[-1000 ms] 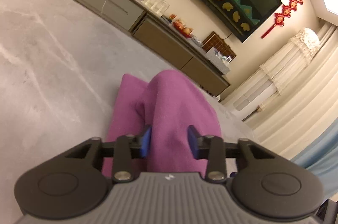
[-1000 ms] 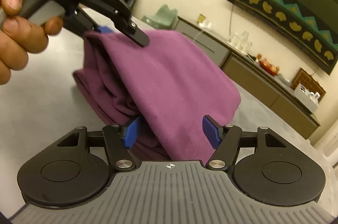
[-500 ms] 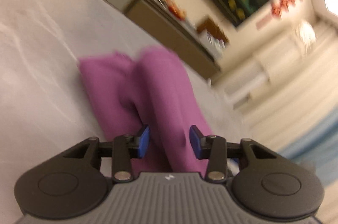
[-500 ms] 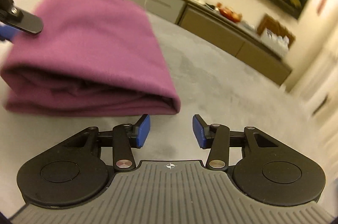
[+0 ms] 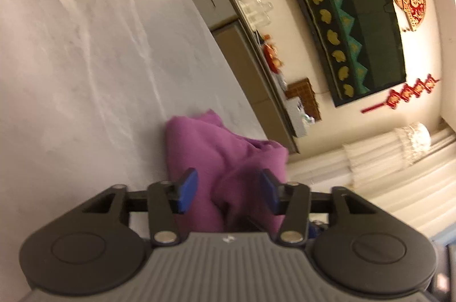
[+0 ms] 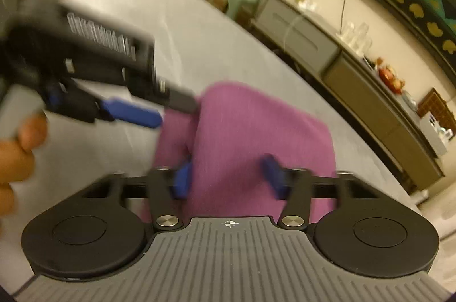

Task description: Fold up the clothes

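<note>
Right tool [image 6: 226, 176] astride purple cloth [image 6: 256, 131]

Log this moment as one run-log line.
left gripper: open | right gripper: open | purple garment: folded on table

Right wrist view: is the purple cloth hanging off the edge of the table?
No: the purple cloth lies wholly on the grey marble table, with bare tabletop showing beyond it on the far side and to the right.
</note>
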`<state>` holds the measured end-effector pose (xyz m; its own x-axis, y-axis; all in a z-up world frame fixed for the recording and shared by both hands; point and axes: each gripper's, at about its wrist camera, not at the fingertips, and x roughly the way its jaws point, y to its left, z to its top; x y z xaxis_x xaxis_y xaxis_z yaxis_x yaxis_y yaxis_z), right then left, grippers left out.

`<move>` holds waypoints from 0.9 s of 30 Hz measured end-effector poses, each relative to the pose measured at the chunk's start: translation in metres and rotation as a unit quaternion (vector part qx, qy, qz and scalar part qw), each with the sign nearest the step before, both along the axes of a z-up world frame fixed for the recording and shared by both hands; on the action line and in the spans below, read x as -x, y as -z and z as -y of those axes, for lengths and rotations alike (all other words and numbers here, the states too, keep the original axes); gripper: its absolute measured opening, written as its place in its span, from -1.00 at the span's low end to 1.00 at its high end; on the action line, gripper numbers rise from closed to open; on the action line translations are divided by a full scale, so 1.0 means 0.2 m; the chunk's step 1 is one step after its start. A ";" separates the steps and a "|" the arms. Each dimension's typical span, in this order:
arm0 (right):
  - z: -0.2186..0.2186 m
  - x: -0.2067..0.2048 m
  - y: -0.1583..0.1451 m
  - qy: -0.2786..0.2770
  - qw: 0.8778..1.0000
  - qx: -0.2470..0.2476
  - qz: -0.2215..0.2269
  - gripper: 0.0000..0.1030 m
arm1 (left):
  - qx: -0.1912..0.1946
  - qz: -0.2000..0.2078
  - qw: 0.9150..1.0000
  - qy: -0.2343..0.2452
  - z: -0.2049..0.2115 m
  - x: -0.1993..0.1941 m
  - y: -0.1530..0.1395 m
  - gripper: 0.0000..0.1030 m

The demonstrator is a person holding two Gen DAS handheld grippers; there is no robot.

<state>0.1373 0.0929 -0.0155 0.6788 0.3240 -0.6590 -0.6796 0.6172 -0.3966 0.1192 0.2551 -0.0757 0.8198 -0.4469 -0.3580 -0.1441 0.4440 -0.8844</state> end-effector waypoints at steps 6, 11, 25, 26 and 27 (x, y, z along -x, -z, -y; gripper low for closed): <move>0.10 0.11 -0.03 0.019 0.998 -0.048 0.034 -0.83 | -0.021 0.021 0.998 0.051 0.18 -0.08 -0.03 0.38; 0.16 0.14 -0.06 0.014 0.996 -0.085 0.039 -0.84 | -0.034 0.061 0.994 0.082 0.18 -0.22 -0.14 -0.23; 0.01 0.28 0.13 -0.048 0.994 0.000 0.103 0.67 | -0.066 0.001 0.997 0.040 -0.07 -0.18 -0.20 -0.04; 0.03 0.32 0.13 -0.052 0.992 0.006 0.115 0.70 | -0.070 0.000 0.997 0.044 -0.06 -0.17 -0.21 0.02; 0.05 0.36 0.13 -0.055 0.990 0.012 0.128 0.70 | -0.075 -0.005 0.996 0.050 -0.04 -0.17 -0.22 0.06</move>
